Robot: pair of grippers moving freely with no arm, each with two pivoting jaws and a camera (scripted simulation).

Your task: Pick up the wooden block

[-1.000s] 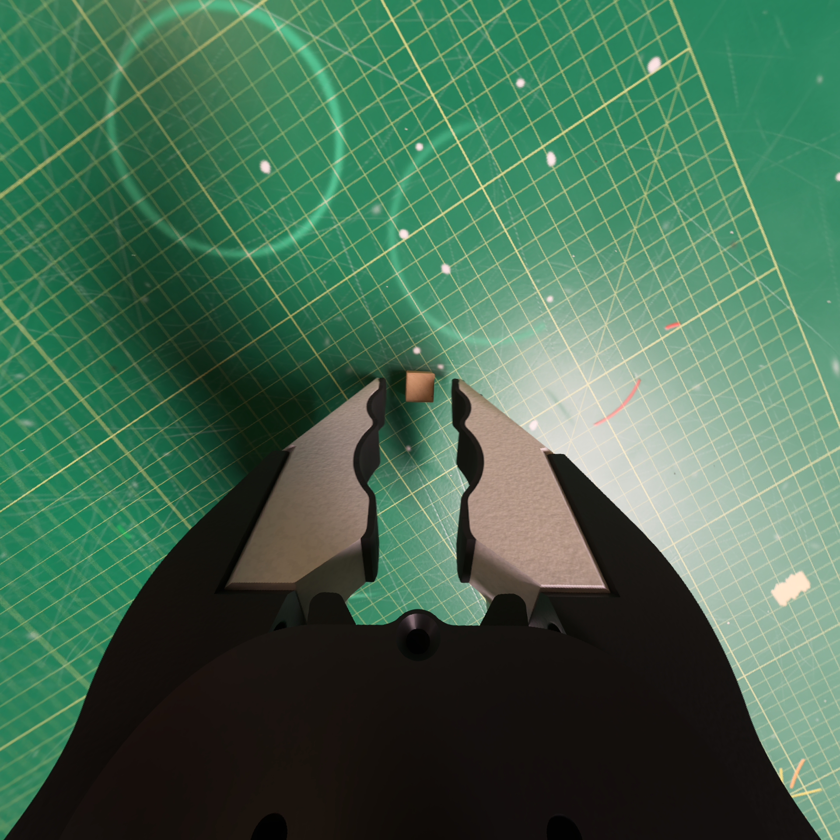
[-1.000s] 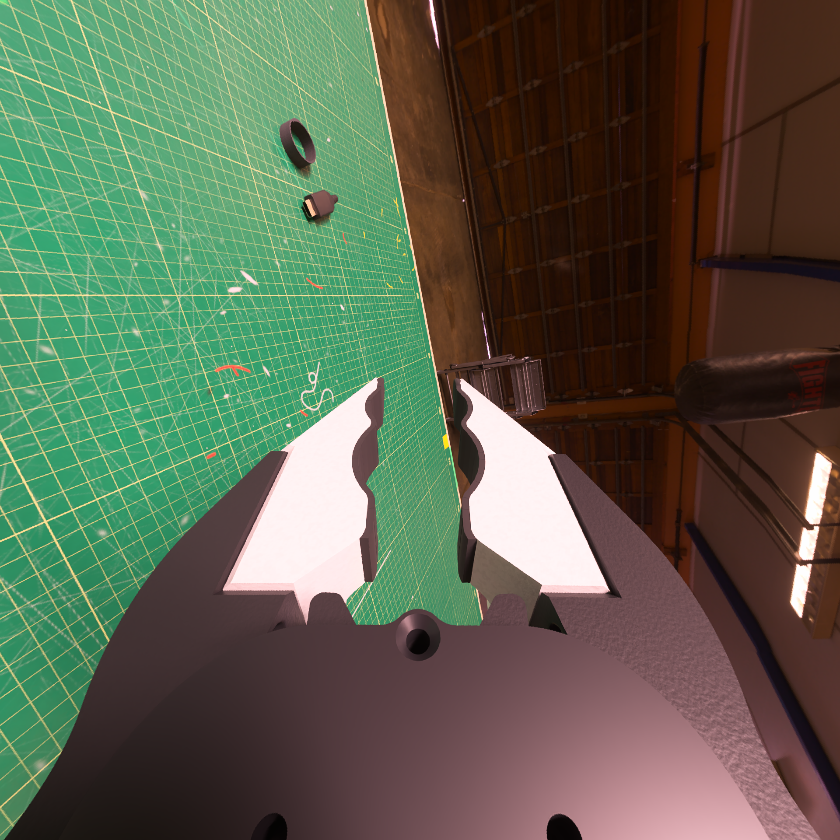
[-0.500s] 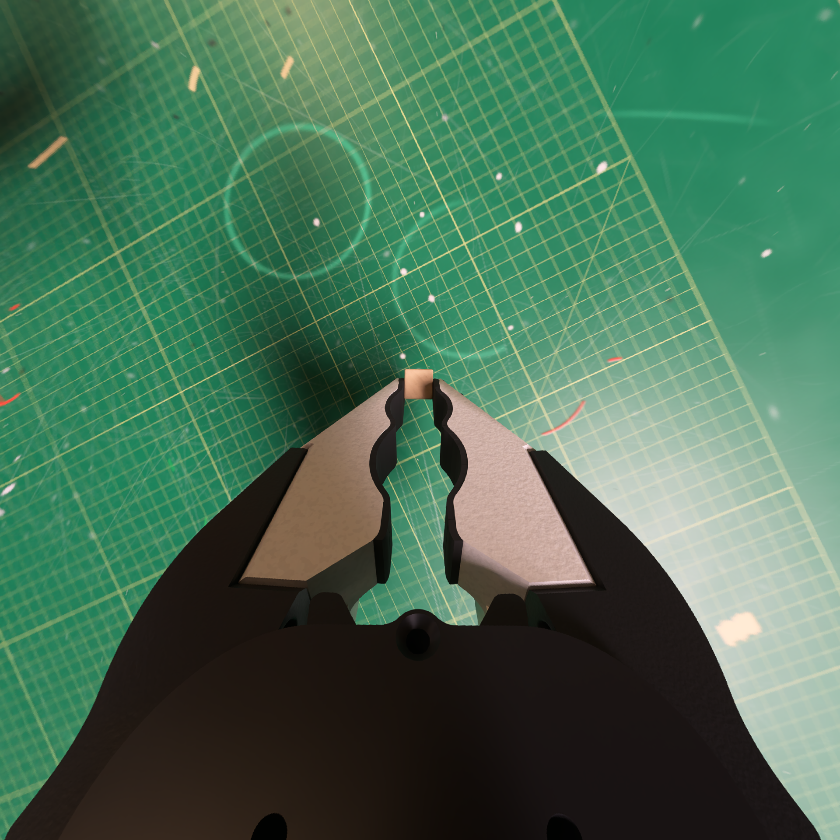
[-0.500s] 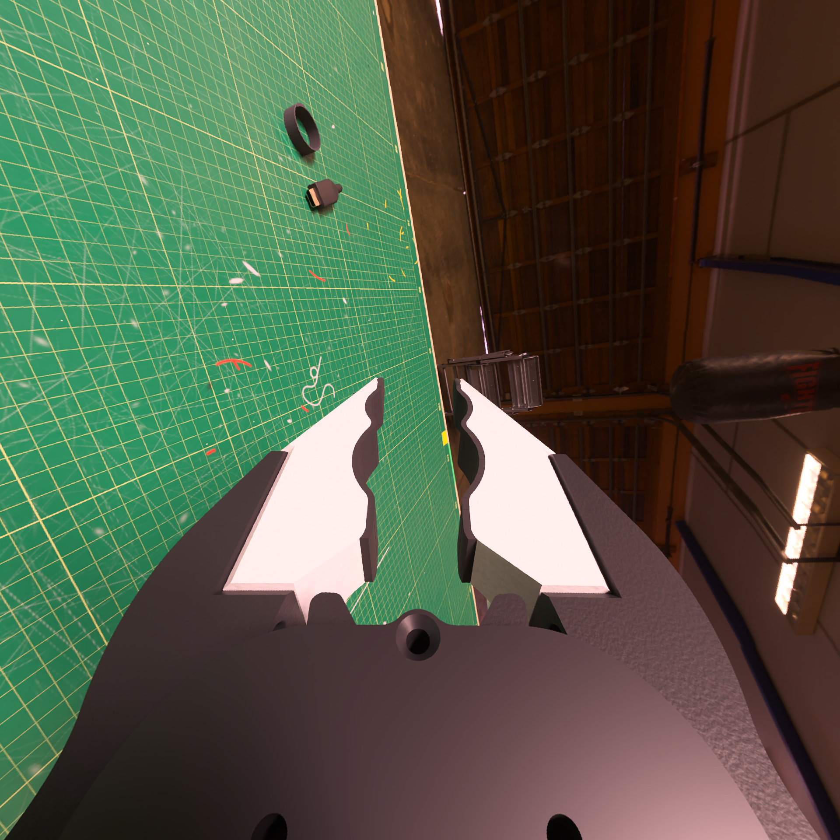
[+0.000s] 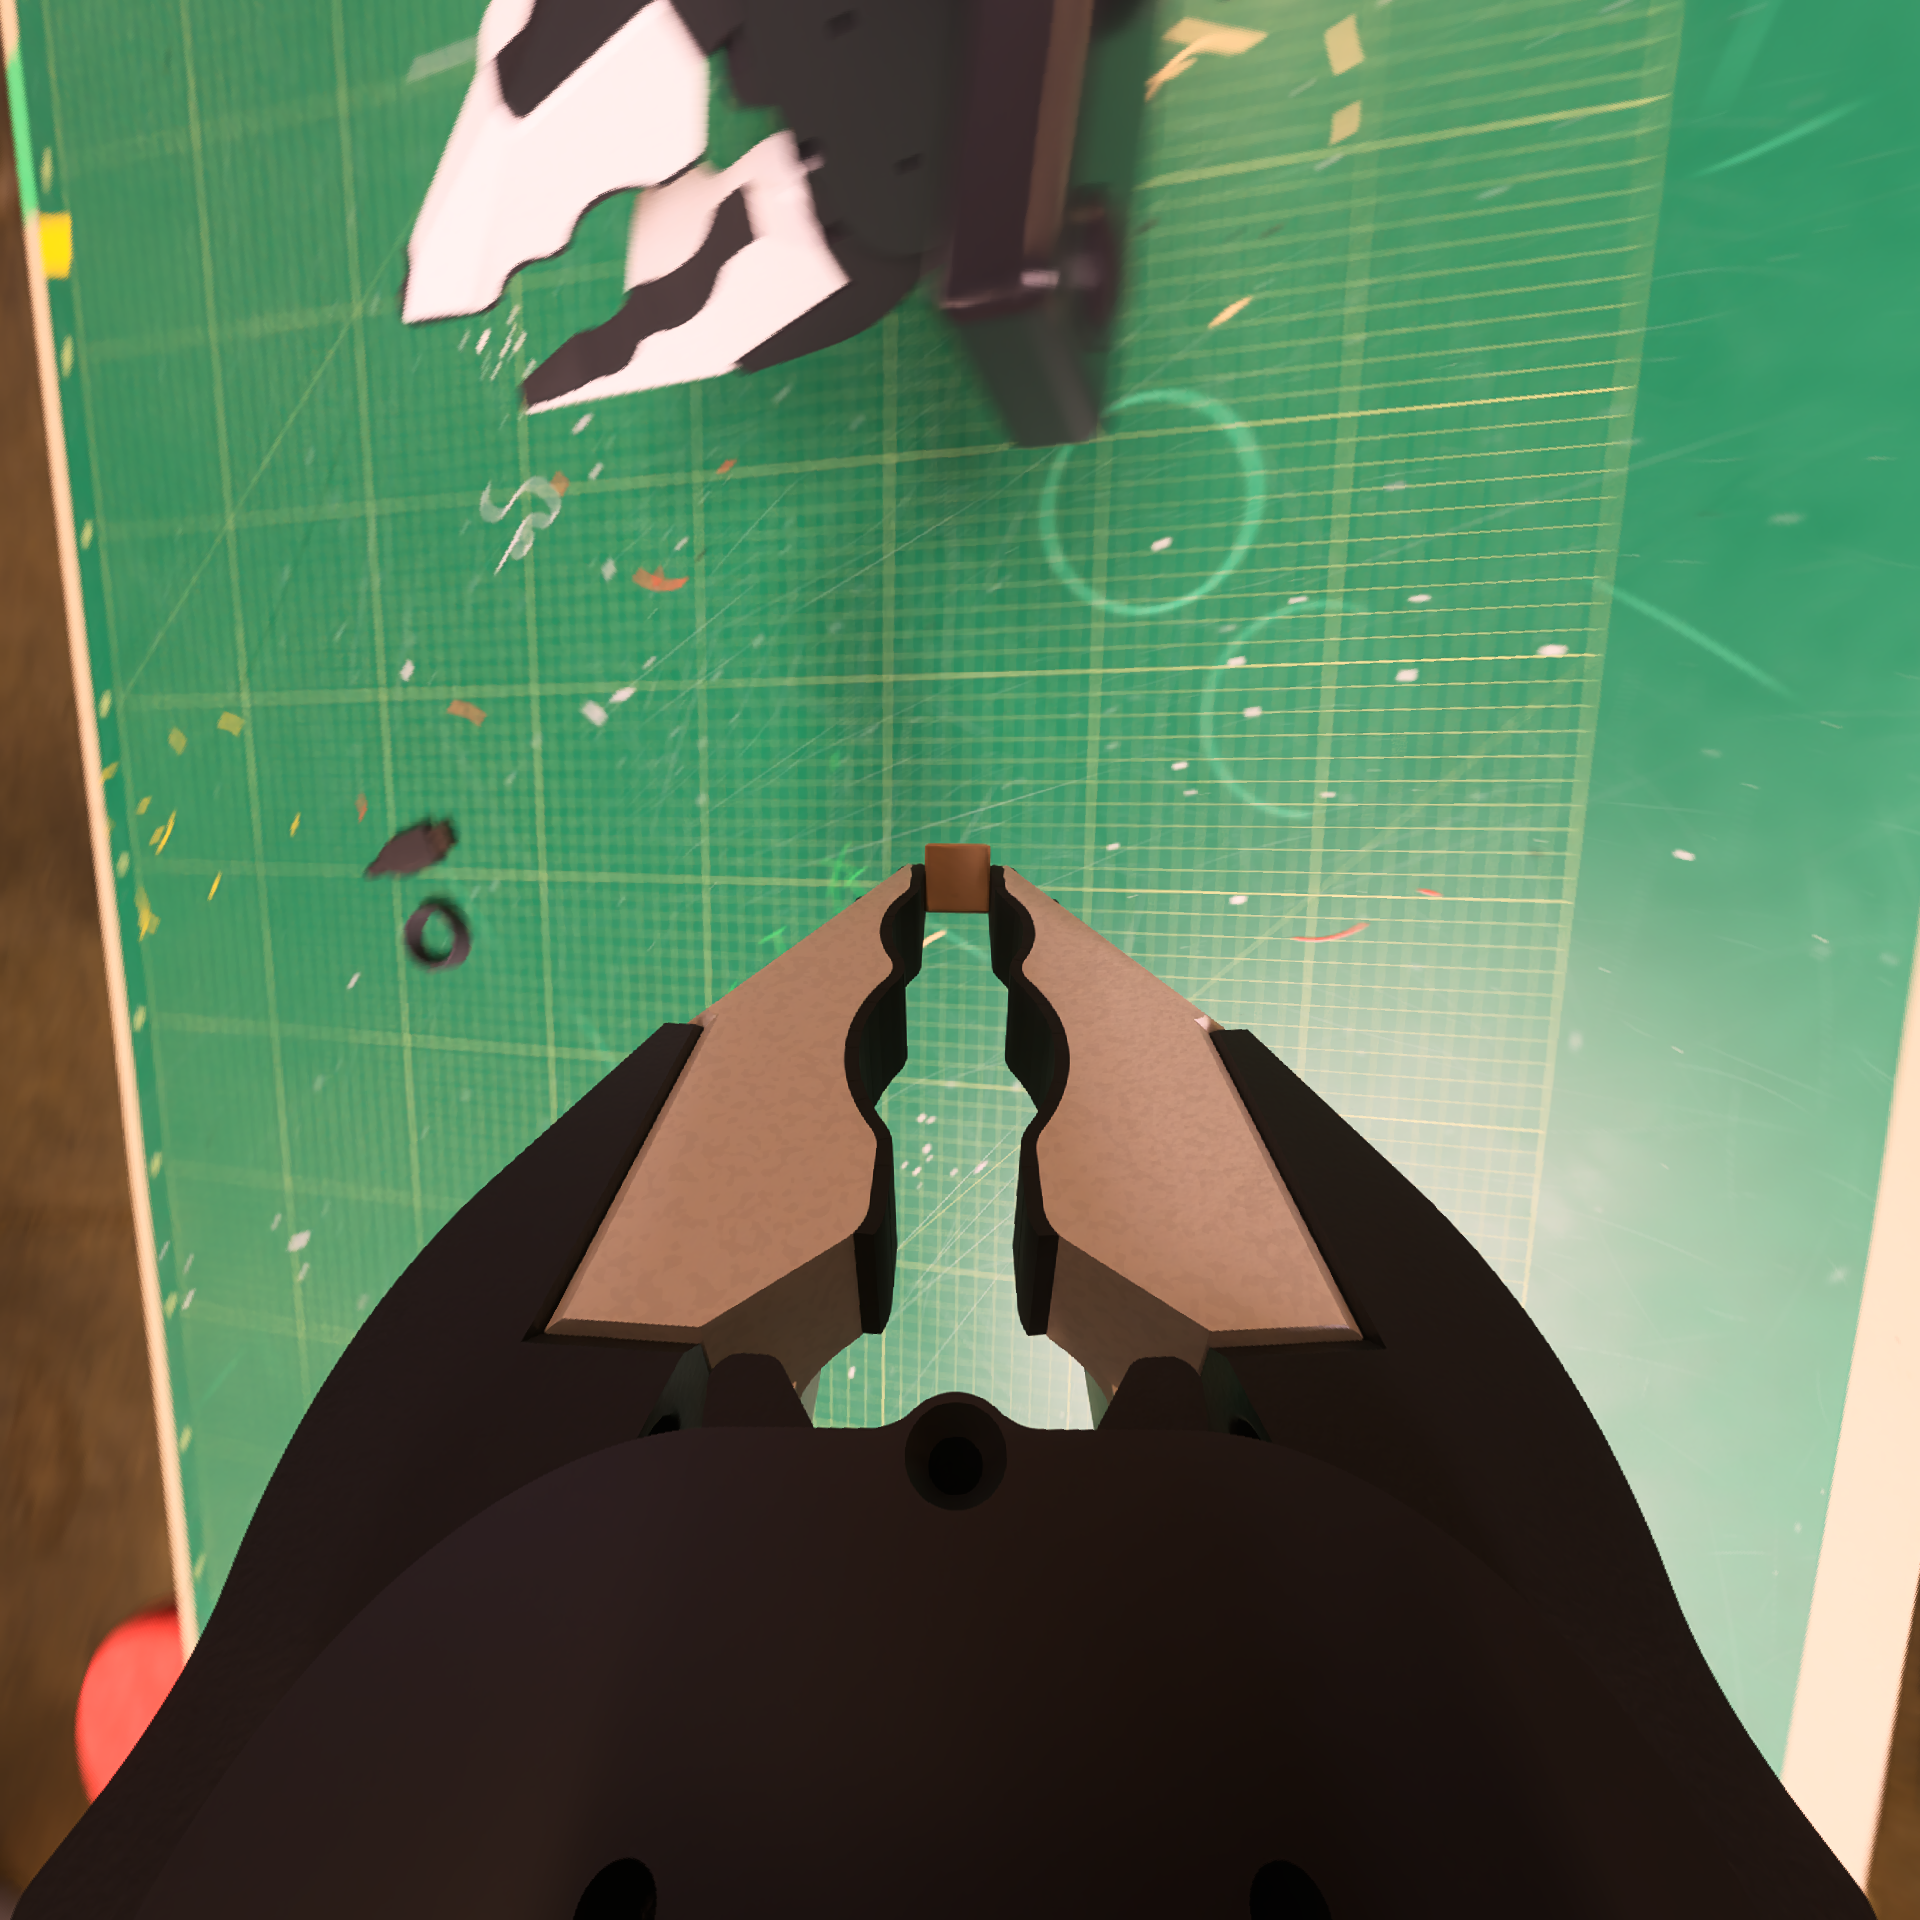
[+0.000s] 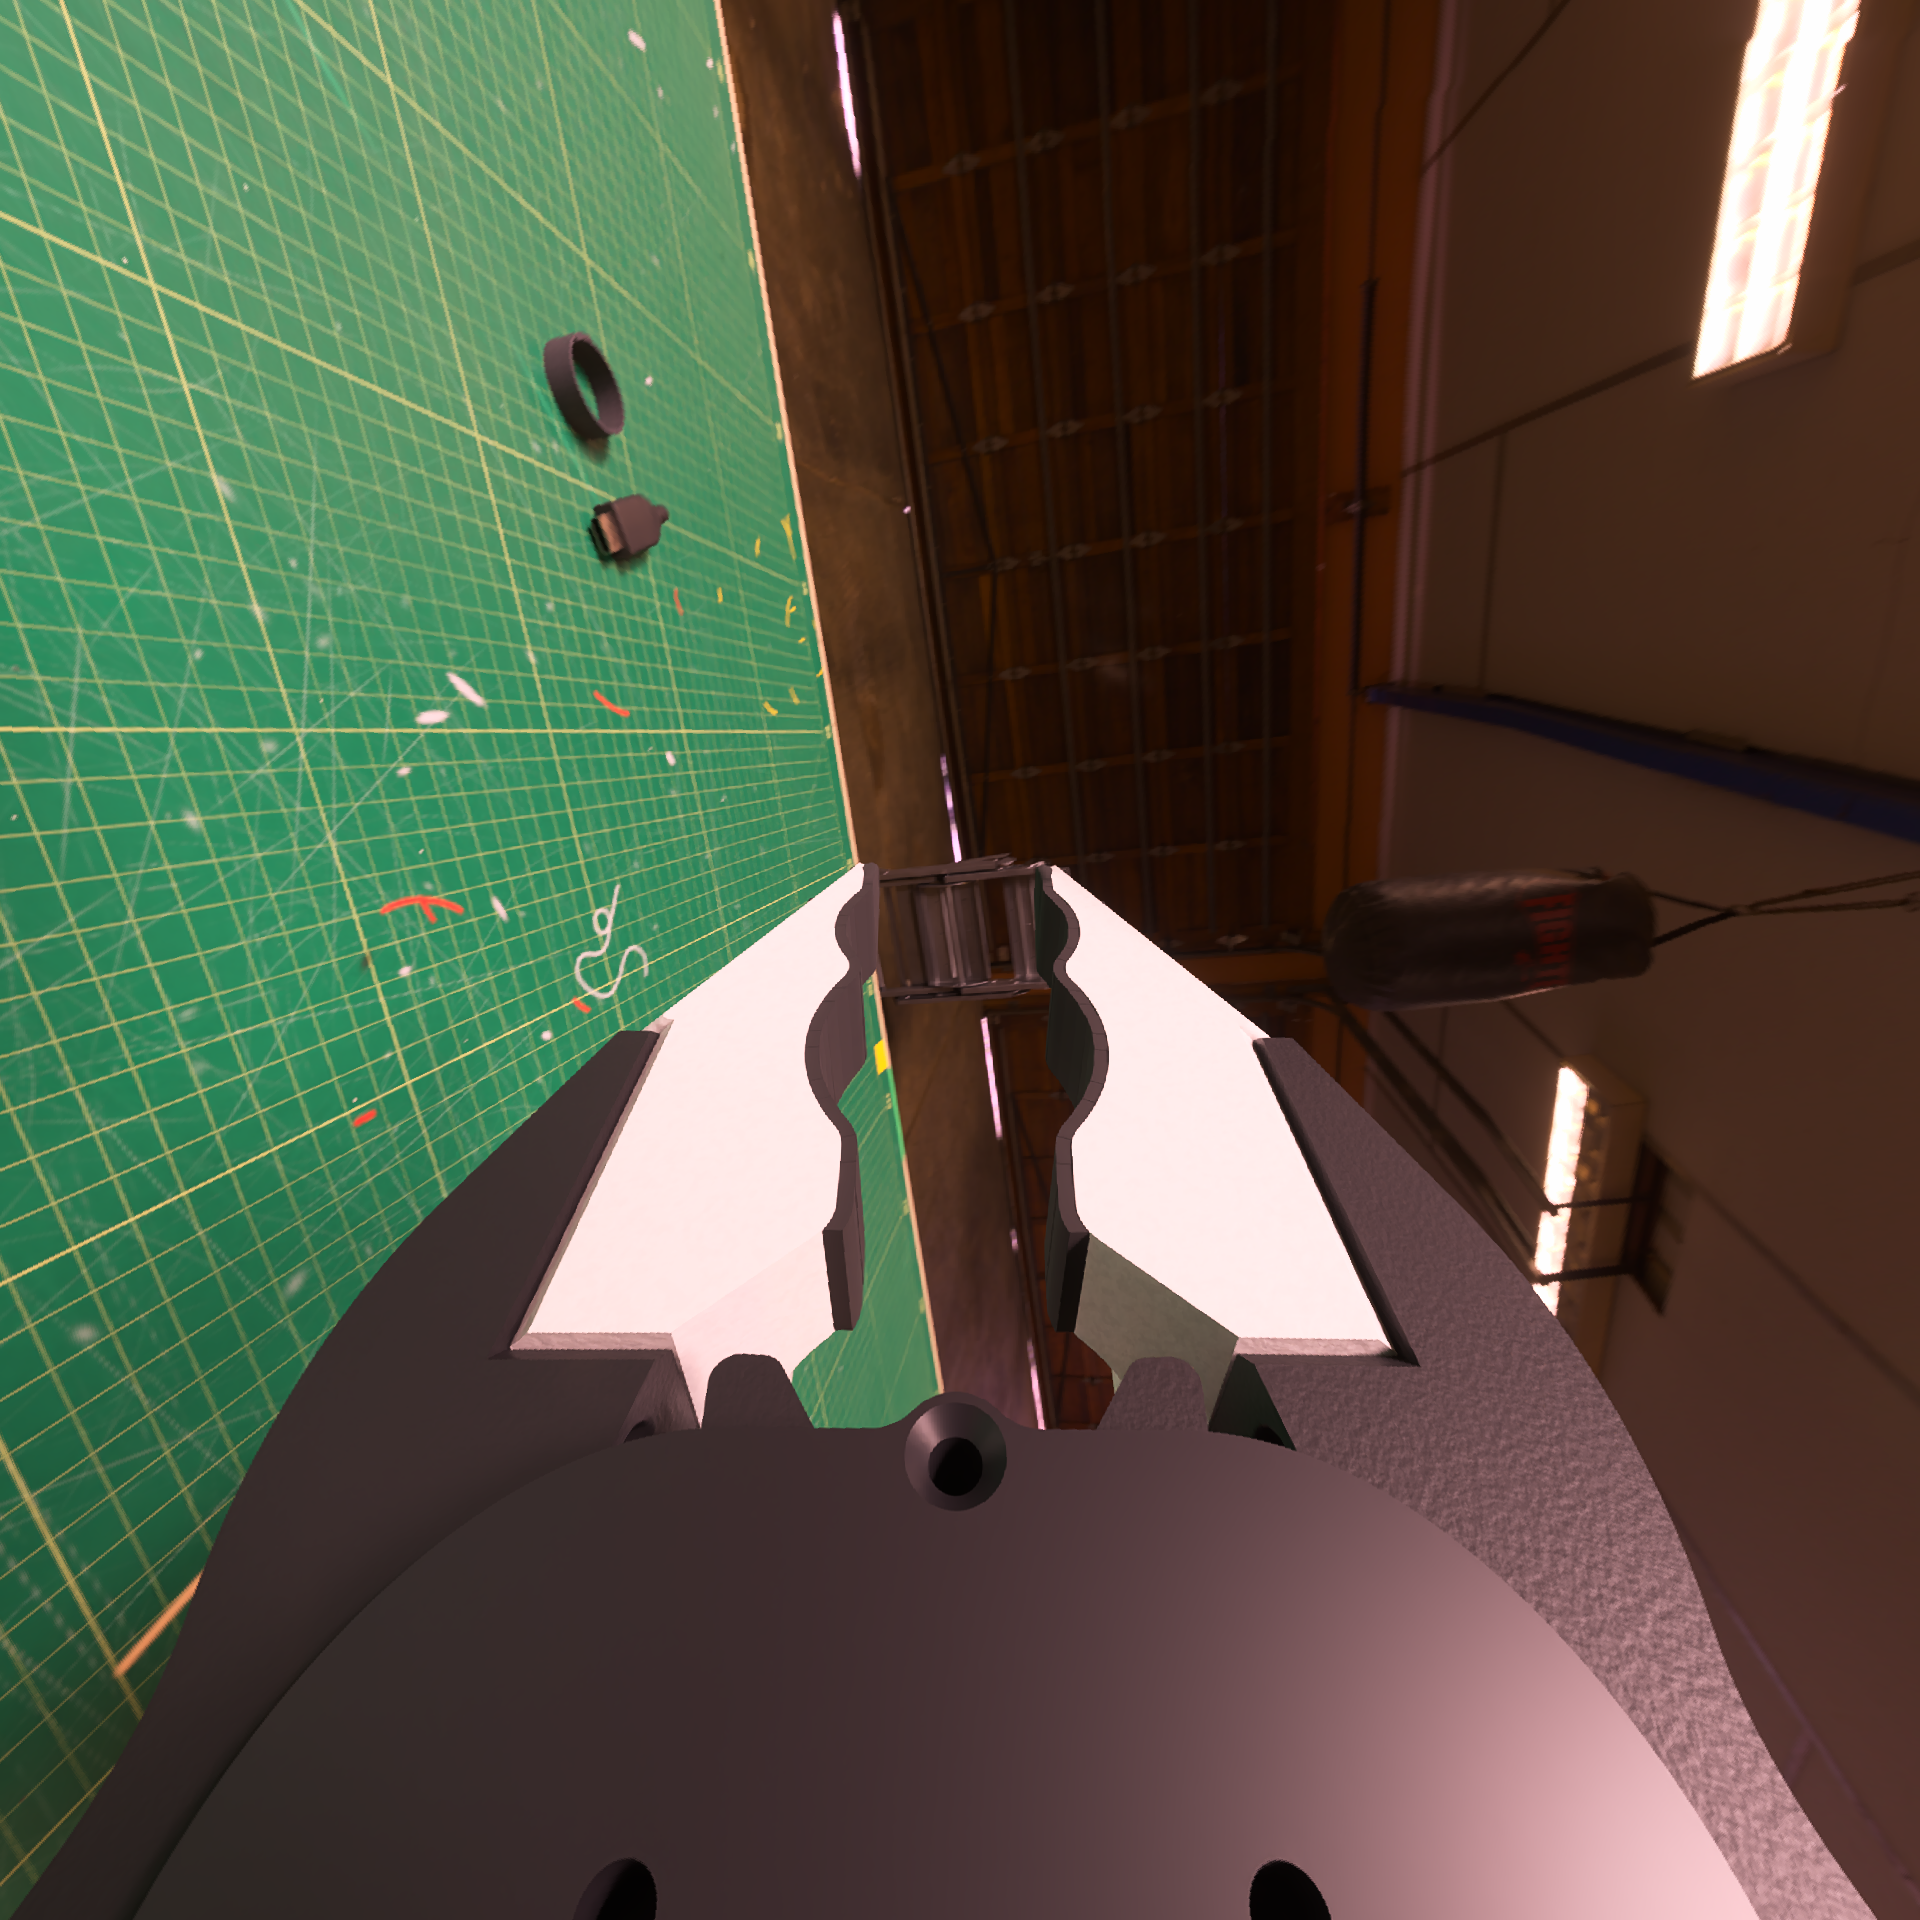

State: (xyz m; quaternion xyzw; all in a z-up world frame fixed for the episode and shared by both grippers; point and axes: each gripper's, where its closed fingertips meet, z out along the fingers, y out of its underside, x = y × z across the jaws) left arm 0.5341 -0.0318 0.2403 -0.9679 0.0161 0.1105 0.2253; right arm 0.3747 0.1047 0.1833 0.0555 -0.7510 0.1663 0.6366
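Note:
A small wooden block point(image 5: 957, 878) sits pinched between the tips of my left gripper point(image 5: 957, 883), which is shut on it and holds it high above the green cutting mat point(image 5: 1351, 935). My right gripper point(image 6: 958, 894) is open and empty, near the mat's edge, pointing past it into the room. It also shows in the left wrist view point(image 5: 582, 312) at the top, blurred, above the mat. The block does not show in the right wrist view.
A black ring point(image 5: 436, 933) and a small black plug-like part point(image 5: 410, 847) lie on the mat near its left edge; both also show in the right wrist view, ring point(image 6: 585, 384) and part point(image 6: 627, 527). A red object point(image 5: 125, 1694) lies off the mat at lower left.
My left gripper, shut on the block, has risen far above the mat and turned, so the mat edge and my right gripper came into view. The right gripper shifted slightly.

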